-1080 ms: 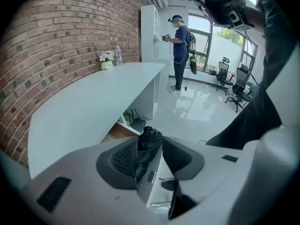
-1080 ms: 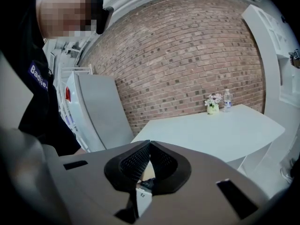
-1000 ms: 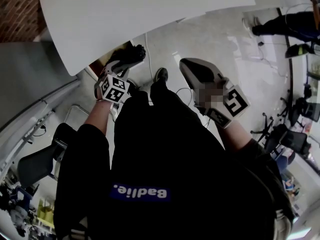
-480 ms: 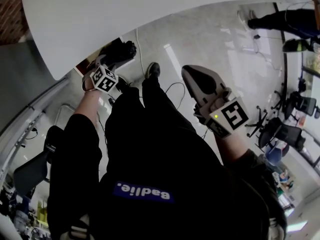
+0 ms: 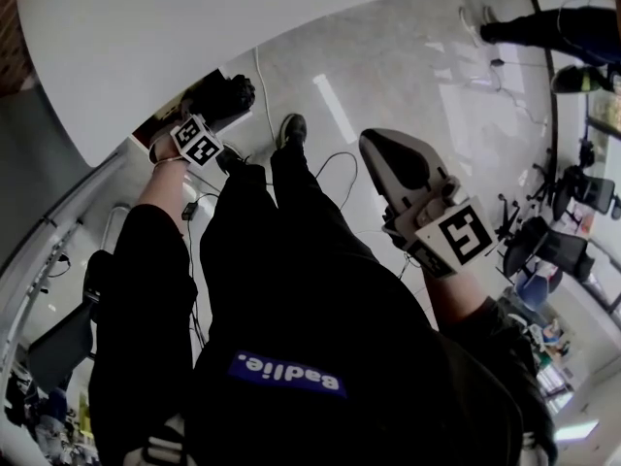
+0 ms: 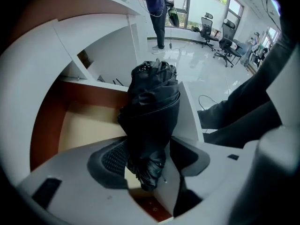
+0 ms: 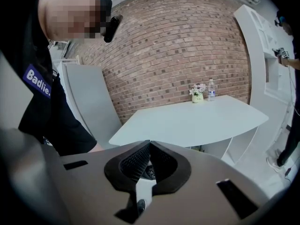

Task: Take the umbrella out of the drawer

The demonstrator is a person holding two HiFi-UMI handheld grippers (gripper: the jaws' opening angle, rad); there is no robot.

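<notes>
A folded black umbrella [image 6: 152, 111] stands lengthwise between the jaws of my left gripper [image 6: 150, 161], pointing down into the open drawer [image 6: 86, 125] with its brown floor. The jaws are opening: the left pad sits beside the fabric, and a strip of the drawer's white wall [image 6: 187, 111] shows between the umbrella and the right pad. In the head view the left gripper [image 5: 215, 107] and umbrella [image 5: 233, 90] hang at the drawer [image 5: 155, 124] under the table's edge. My right gripper [image 5: 383, 149] is held over the floor, shut and empty, with its pads meeting [image 7: 150, 146].
A white table [image 5: 194, 27] overhangs the drawer; it carries flowers [image 7: 197, 92] and a bottle [image 7: 211, 89] before a brick wall [image 7: 178, 46]. Cables [image 5: 335, 163] run on the floor by my shoe [image 5: 291, 124]. A person [image 6: 157, 8] and office chairs [image 6: 206, 25] stand beyond.
My left gripper has dropped toward the drawer with the umbrella and rolled, its jaws spreading. The right gripper has sunk a little.
</notes>
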